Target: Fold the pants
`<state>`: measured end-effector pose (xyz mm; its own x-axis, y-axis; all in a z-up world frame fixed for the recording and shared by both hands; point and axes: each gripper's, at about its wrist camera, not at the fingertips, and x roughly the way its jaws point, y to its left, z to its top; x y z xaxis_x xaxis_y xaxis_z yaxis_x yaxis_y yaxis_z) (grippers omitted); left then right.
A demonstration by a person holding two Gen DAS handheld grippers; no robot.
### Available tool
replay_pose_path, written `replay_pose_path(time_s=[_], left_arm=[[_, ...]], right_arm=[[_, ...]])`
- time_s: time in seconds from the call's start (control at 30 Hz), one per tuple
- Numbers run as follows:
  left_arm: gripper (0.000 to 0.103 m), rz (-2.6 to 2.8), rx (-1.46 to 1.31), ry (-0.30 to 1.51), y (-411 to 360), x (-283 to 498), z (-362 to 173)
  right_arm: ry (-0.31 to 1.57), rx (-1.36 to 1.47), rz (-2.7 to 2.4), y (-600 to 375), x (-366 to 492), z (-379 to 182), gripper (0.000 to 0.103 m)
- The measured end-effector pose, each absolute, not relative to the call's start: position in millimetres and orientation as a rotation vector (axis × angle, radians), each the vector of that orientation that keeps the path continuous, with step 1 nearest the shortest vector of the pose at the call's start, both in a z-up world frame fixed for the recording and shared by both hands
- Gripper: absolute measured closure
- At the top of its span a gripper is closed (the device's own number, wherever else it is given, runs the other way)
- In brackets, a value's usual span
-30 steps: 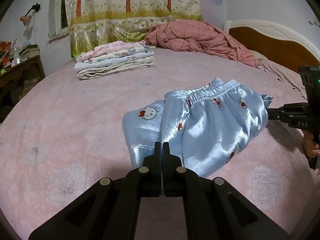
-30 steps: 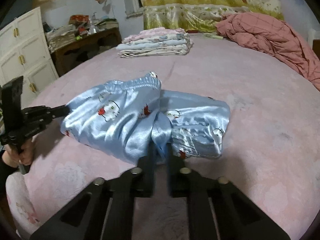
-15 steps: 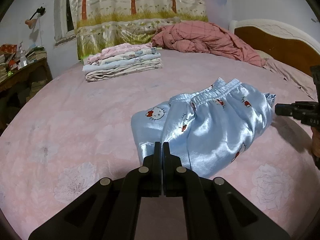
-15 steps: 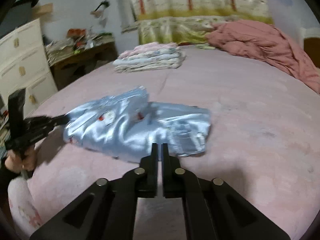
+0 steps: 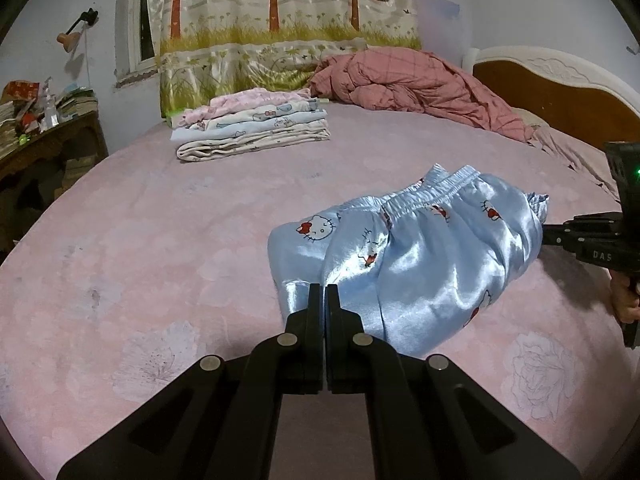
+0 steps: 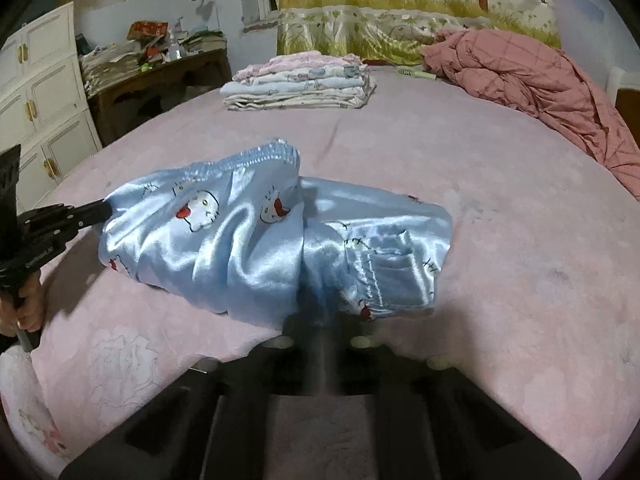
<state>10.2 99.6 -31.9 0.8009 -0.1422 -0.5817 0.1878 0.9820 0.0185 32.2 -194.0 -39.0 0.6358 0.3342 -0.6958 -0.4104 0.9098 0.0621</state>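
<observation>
The light blue satin pants (image 5: 404, 248) with cat prints lie folded in a bundle on the pink bed sheet (image 5: 160, 248), waistband toward the far side. My left gripper (image 5: 324, 292) is shut and empty, its tips at the near edge of the pants. In the right wrist view the pants (image 6: 272, 236) lie just ahead of my right gripper (image 6: 320, 316). That gripper is blurred with motion, and its tips sit at or under the cloth's near edge. Each gripper shows from the side in the other's view, the right one (image 5: 548, 232) and the left one (image 6: 100, 210), both touching the bundle.
A stack of folded clothes (image 5: 256, 128) sits at the far side of the bed. A crumpled red quilt (image 5: 412, 84) lies by the wooden headboard (image 5: 560, 88). A cluttered dark desk (image 6: 160, 76) and a white cabinet (image 6: 44, 96) stand beside the bed.
My right gripper let go of the cloth, pulled back shut, then moved in to the pants' near edge again. My left gripper stayed shut and shifted slightly.
</observation>
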Motion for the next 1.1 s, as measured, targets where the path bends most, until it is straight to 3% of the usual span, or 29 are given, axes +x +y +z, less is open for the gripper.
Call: replay_pose_path(time_s=[0.37,0.53,0.6,0.83,0.87,0.97,1.1], left_arm=[[0.102,-0.171,0.12,0.546,95,-1,-26],[0.101,-0.253,0.093,0.648,96,8,-35],[0.083,-0.3,0.064,0.699,99,9,-39],[0.075,-0.34,0.066,0.746,95,0,-43],[0.076,-0.331,0.082,0.783,91,5,-48],[0.103,-0.296,0.151,0.772,80,2,-49],[0.103,-0.083,0.229,0.621,81,-14,-33]], right_arm=[[0.678,-0.077,0.212,-224,16,-23,0.103],[0.712,-0.102,0.201,-223,16,-29,0.103],[0.728,-0.097,0.208,-225,19,-32,0.103],[0.758,-0.074,0.213,-230,25,-39,0.103],[0.761,-0.075,0.215,-230,26,-39,0.103],[0.769,-0.079,0.218,-228,26,-41,0.103],[0.79,-0.114,0.147,-224,30,-45,0.103]])
